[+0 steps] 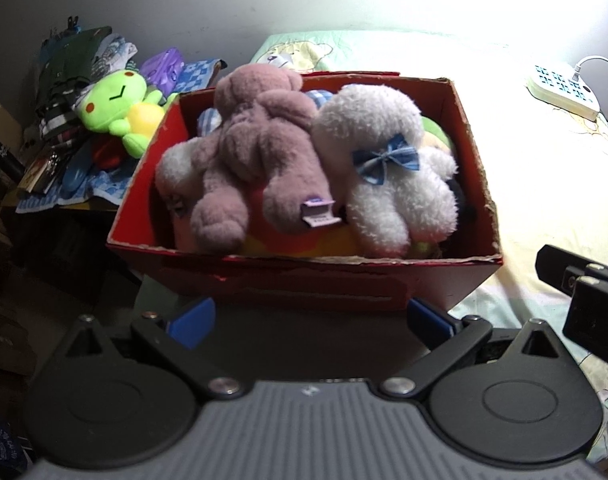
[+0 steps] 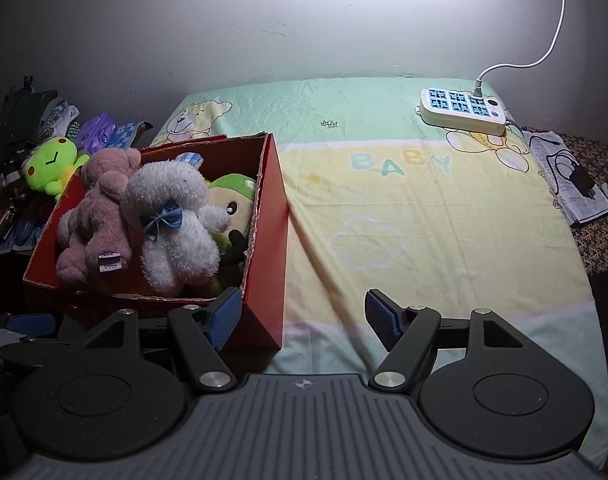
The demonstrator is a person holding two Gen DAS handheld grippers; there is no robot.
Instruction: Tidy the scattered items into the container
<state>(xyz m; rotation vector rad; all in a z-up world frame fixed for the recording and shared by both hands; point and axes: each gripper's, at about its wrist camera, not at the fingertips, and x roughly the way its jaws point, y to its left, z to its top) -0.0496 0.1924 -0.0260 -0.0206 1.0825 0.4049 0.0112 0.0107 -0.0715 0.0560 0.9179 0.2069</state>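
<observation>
- A plain grey-white wall, marked with faint scuffs, is seen behind the bed.
- Strong light is cast from the top of the right wrist view; the left side of the room is left dim.
- The bed is covered by a pastel sheet printed with bears, a cloud and the word "BABY".
- 1 white power strip is laid near the far right corner of the sheet, with 1 white cable plugged in.
- A cluttered side surface is located left of the bed.
</observation>
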